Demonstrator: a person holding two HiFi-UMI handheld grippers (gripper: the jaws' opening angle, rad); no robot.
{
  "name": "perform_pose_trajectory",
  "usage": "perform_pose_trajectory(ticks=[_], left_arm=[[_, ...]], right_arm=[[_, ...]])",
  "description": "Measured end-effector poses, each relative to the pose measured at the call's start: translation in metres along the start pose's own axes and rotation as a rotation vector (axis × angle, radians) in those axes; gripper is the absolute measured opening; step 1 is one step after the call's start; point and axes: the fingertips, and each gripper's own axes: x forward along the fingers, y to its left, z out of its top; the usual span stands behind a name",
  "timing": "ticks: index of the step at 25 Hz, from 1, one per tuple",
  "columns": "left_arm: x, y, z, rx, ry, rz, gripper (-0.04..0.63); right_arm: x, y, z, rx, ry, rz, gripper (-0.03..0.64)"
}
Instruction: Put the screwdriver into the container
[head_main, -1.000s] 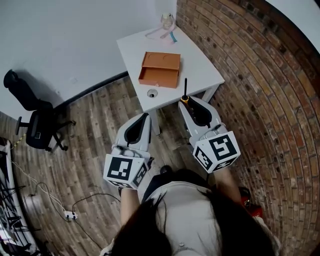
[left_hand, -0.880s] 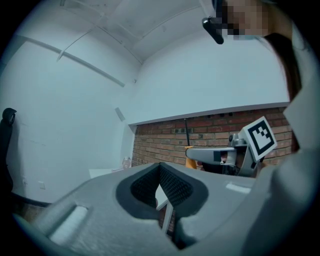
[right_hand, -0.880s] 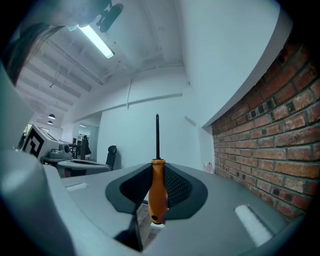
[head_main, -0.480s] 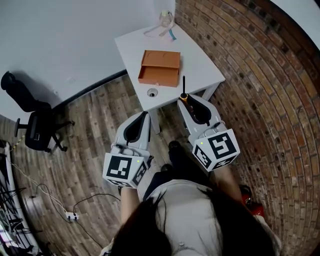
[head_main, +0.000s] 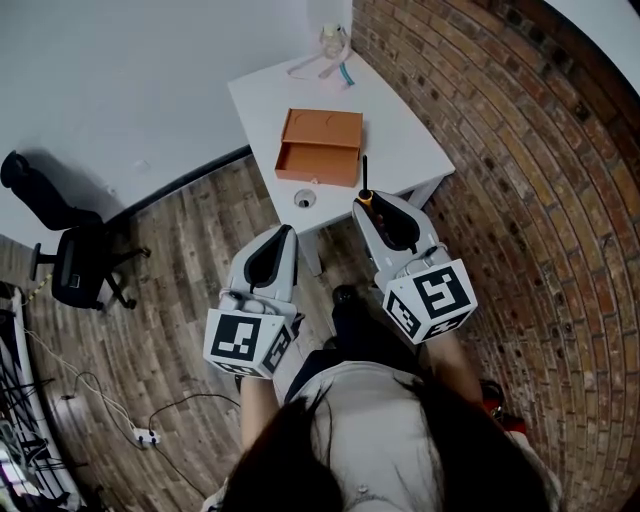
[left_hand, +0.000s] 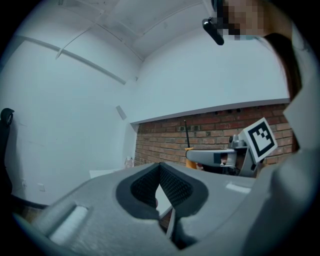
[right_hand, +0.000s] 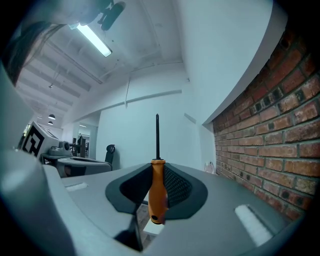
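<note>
Here, my right gripper (head_main: 370, 203) is clamped on the orange handle of the screwdriver (right_hand: 158, 192), and the black shaft stands out beyond the jaws. I hold it at the near edge of the white table (head_main: 405, 125), near the open orange container (head_main: 322, 140) but apart from it. My left gripper (head_main: 283, 240) has its jaws together on nothing, short of the table.

Screwdriver (right_hand: 158, 195): orange handle, blk shaft.
Container (head_main: 322, 140): orange-brown.
Worktop (head_main: 405, 125): white.
Left gripper (head_main: 288, 232), right gripper (head_main: 366, 200): lt grey, blk textured jaw pads; cubes white w/ blk square markers.
Wall (head_main: 520, 150): red-brown brick.
Floor (head_main: 170, 270): grey-brown wood planks.
Office chair (head_main: 72, 255): blk.
</note>
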Motion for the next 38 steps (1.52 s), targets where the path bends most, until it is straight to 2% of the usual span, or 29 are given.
perform_pose_trajectory(ticks=[24, 38], left_arm=[[0.098, 0.053, -0.003, -0.019, 0.017, 0.056, 0.002], [0.136, 0.070, -0.005, -0.008, 0.036, 0.088, 0.002]], right_arm=[[0.098, -0.074, -0.025, -0.018, 0.078, 0.064, 0.080], [0.141, -0.105, -0.048, -0.026, 0.137, 0.119, 0.080]])
